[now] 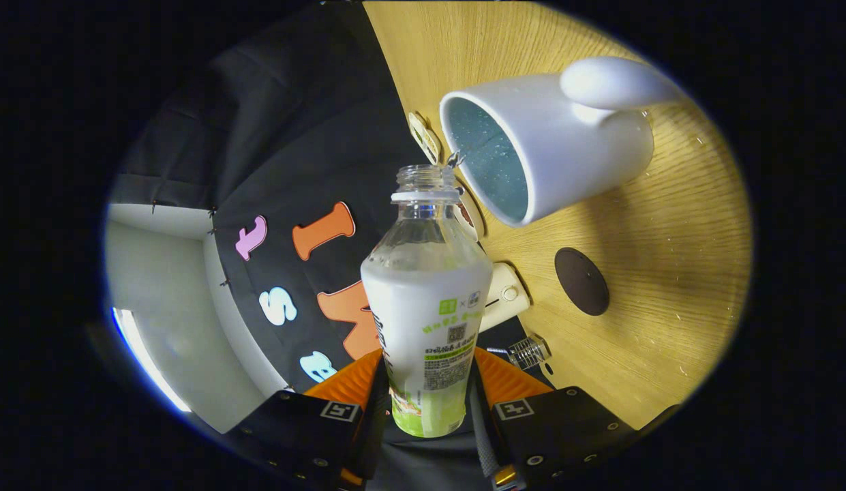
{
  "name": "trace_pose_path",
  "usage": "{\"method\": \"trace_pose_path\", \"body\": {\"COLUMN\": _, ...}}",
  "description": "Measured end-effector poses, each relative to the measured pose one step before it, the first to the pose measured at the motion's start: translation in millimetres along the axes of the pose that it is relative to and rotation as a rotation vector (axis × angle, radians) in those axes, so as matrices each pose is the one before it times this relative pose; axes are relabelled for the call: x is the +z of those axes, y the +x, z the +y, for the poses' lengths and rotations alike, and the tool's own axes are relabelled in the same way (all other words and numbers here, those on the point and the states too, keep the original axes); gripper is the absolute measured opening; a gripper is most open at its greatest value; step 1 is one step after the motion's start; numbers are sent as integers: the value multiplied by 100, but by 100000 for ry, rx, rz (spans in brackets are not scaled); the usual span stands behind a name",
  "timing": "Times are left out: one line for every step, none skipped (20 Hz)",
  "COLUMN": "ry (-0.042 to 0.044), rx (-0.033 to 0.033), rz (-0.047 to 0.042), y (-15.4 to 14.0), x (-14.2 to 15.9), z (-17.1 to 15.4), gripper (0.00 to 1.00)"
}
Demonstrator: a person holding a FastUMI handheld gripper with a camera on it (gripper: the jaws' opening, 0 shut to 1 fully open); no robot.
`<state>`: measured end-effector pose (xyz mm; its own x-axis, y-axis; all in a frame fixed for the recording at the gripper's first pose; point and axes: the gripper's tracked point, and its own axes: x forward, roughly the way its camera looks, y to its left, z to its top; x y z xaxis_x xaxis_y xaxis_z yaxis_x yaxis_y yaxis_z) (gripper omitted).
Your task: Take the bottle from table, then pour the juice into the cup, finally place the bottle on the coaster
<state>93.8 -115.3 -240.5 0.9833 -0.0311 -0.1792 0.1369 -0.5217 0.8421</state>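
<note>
Gripper point(433, 402): at the bottom middle of the frame. Its two fingers pinch the bottle, one on each side, low on its body.
Bottle point(426, 300): in the middle of the frame, held between the fingers. The cap is off. It is tipped over, so its open mouth points at the cup. The top part looks see-through and the white juice sits lower down.
Cup point(545, 146): white, in the upper right of the frame, standing on the table. Its open top is just beside the bottle mouth. The inside looks blue-green with small specks. I cannot tell how much juice is in it.
Drop: a small splash shows right at the bottle mouth, next to the cup rim.
Coaster point(581, 281): a dark round disc on the table, right of the bottle and below the cup. Nothing is on it.
Table point(668, 307): light wood, on the right side.
Done: the bottle is picked up.
Now: I think this is the pouring step.
Left: finish the pour, tip the bottle back up, then set it on the coaster.
</note>
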Motion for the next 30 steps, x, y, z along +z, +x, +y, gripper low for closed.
{"method": "trace_pose_path", "body": {"ry": 260, "rx": -25, "rz": -224, "y": -103, "x": 30, "z": 3, "gripper": 57}}
{"method": "trace_pose_path", "body": {"ry": 614, "rx": 51, "rz": -463, "y": 30, "x": 57, "z": -35, "gripper": 57}}
{"method": "trace_pose_path", "body": {"ry": 857, "rx": 313, "rz": -119, "y": -34, "x": -16, "z": 16, "gripper": 57}}
{"method": "trace_pose_path", "body": {"ry": 868, "rx": 465, "rz": 77, "y": 50, "x": 29, "z": 38, "gripper": 57}}
{"method": "trace_pose_path", "body": {"ry": 946, "rx": 421, "rz": 66, "y": 29, "x": -130, "z": 21, "gripper": 57}}
{"method": "trace_pose_path", "body": {"ry": 987, "rx": 460, "rz": 109, "y": 170, "x": -58, "z": 40, "gripper": 57}}
{"method": "trace_pose_path", "body": {"ry": 938, "rx": 451, "rz": 22, "y": 57, "x": -90, "z": 115, "gripper": 57}}
{"method": "trace_pose_path", "body": {"ry": 809, "rx": 285, "rz": 229, "y": 115, "x": -69, "z": -5, "gripper": 58}}
{"method": "trace_pose_path", "body": {"ry": 956, "rx": 275, "rz": -125, "y": 138, "x": -105, "z": 163, "gripper": 58}}
{"method": "trace_pose_path", "body": {"ry": 824, "rx": 264, "rz": 69, "y": 91, "x": -9, "z": -6, "gripper": 58}}
{"method": "trace_pose_path", "body": {"ry": 865, "rx": 1, "rz": -205, "y": 92, "x": -112, "z": 114, "gripper": 57}}
{"method": "trace_pose_path", "body": {"ry": 886, "rx": 231, "rz": 151, "y": 114, "x": -78, "z": 119, "gripper": 57}}
{"method": "trace_pose_path", "body": {"ry": 844, "rx": 151, "rz": -307, "y": 111, "x": -206, "z": 81, "gripper": 57}}
{"method": "trace_pose_path", "body": {"ry": 861, "rx": 219, "rz": 32, "y": 7, "x": -59, "z": 48, "gripper": 57}}
{"method": "trace_pose_path", "body": {"ry": 831, "rx": 407, "rz": -468, "y": 40, "x": -2, "z": 79, "gripper": 57}}
{"method": "trace_pose_path", "body": {"ry": 1135, "rx": 468, "rz": -391, "y": -20, "x": 63, "z": -21, "gripper": 58}}
{"method": "trace_pose_path", "body": {"ry": 1341, "rx": 967, "rz": 136, "y": -112, "x": 63, "z": 31, "gripper": 58}}
{"method": "trace_pose_path", "body": {"ry": 1136, "rx": 510, "rz": -32, "y": -42, "x": 88, "z": -51, "gripper": 57}}
{"method": "trace_pose_path", "body": {"ry": 1360, "rx": 228, "rz": 219, "y": 57, "x": -48, "z": 61, "gripper": 58}}
{"method": "trace_pose_path", "body": {"ry": 1038, "rx": 212, "rz": -173, "y": 49, "x": 49, "z": 18, "gripper": 58}}
{"method": "trace_pose_path", "body": {"ry": 847, "rx": 337, "rz": 35, "y": 30, "x": -59, "z": 131, "gripper": 58}}
{"method": "trace_pose_path", "body": {"ry": -453, "rx": -710, "rz": -1119, "y": 191, "x": 21, "z": -105, "gripper": 58}}
{"method": "trace_pose_path", "body": {"ry": -1849, "rx": -1385, "rz": -591, "y": 369, "x": -246, "z": -55, "gripper": 58}}
{"method": "trace_pose_path", "body": {"ry": -161, "rx": -713, "rz": 728, "y": 190, "x": -312, "z": 61, "gripper": 57}}
{"method": "trace_pose_path", "body": {"ry": 441, "rx": 394, "rz": -561, "y": -55, "x": 183, "z": 321, "gripper": 58}}
{"method": "trace_pose_path", "body": {"ry": 238, "rx": -48, "rz": -41, "y": -30, "x": 68, "z": -191, "gripper": 57}}
{"method": "trace_pose_path", "body": {"ry": 402, "rx": -165, "rz": -12, "y": -48, "x": -24, "z": -6, "gripper": 57}}
{"method": "trace_pose_path", "body": {"ry": 114, "rx": 90, "rz": -448, "y": 40, "x": 39, "z": 48, "gripper": 57}}
{"method": "trace_pose_path", "body": {"ry": -1279, "rx": -721, "rz": -684, "y": 19, "x": 93, "z": -163, "gripper": 57}}
{"method": "trace_pose_path", "body": {"ry": -2160, "rx": -2836, "rz": -196, "y": 74, "x": 15, "z": -569, "gripper": 57}}
